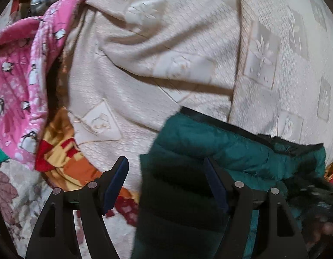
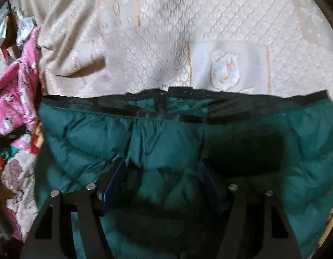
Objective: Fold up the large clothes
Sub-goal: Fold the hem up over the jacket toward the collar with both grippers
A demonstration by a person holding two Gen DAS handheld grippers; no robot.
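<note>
On the cream embossed bedspread point(image 2: 231, 21), open beyond its black-trimmed edge, my puffy green quilted jacket point(image 2: 166, 133) lies bunched, right gripper point(image 2: 162, 179) clamping a fold, left gripper point(image 1: 166, 172) wide, empty.

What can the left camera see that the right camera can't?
Only the left wrist view shows the left tongs, open, with the green puffy jacket's folded edge between them, and an orange and red patterned cloth.

Only the right wrist view shows the right tongs set around a bunch of the jacket, and its black-trimmed top edge spread wide.

Both show the jacket, the cream bedspread and the pink penguin cloth.
</note>
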